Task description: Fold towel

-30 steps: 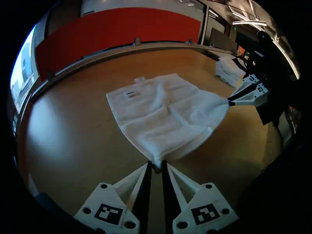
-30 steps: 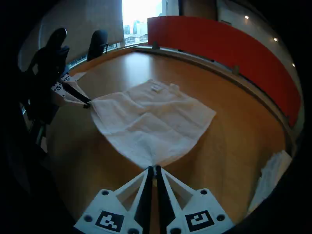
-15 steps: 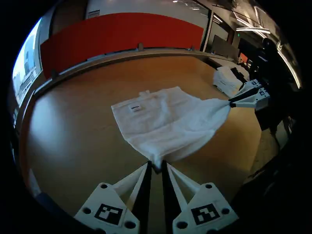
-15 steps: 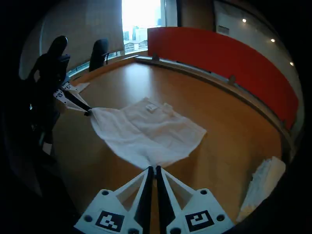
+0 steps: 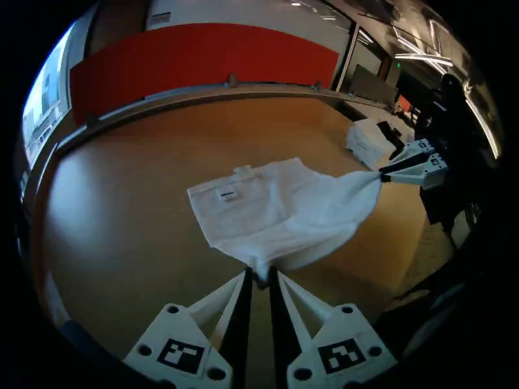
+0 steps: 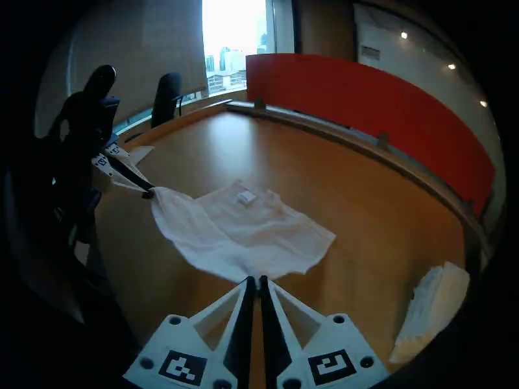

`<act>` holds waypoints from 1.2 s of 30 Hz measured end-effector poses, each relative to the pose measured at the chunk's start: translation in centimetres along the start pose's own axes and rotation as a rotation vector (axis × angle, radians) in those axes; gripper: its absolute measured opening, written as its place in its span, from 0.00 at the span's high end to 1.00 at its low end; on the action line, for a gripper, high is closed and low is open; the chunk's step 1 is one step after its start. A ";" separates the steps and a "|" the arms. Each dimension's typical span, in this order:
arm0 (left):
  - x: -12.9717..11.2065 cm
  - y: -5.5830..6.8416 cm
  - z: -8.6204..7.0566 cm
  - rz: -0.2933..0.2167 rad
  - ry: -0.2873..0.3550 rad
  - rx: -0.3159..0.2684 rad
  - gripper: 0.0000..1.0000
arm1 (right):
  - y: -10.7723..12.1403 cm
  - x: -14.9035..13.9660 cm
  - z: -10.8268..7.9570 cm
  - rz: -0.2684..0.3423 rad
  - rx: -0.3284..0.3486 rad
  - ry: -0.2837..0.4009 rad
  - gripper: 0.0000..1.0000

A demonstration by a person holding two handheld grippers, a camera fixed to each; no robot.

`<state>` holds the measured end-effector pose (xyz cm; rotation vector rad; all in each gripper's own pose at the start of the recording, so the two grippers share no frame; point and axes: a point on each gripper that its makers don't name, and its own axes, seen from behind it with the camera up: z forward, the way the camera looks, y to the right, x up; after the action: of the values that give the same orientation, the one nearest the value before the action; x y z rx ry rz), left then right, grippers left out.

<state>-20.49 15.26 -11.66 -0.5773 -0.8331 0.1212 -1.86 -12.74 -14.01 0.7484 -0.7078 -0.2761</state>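
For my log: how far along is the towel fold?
Done: left gripper and right gripper each pinch a corner of the white towel. In hand: those corners are raised; the far edge lies on the wooden table. Left: laying them over; no fold yet.

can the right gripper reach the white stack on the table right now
Probably not yet: the right gripper is shut on a corner of the towel. The stack sits apart from it on the table, so it must let go first.
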 end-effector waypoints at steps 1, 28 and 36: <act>0.1 0.1 -0.2 -0.003 0.000 -0.002 0.82 | 0.0 0.1 -0.2 -0.001 0.000 0.000 0.93; 1.1 0.8 -1.7 -0.037 -0.002 -0.026 0.82 | 0.0 0.9 -1.7 -0.001 -0.002 -0.002 0.93; 2.4 0.1 -0.7 -0.032 0.010 -0.023 0.82 | 1.2 0.9 -0.9 -0.016 -0.015 -0.023 0.93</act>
<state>-18.35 15.80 -10.44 -0.5855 -0.8342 0.0798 -0.56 -11.85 -13.19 0.7374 -0.7208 -0.3044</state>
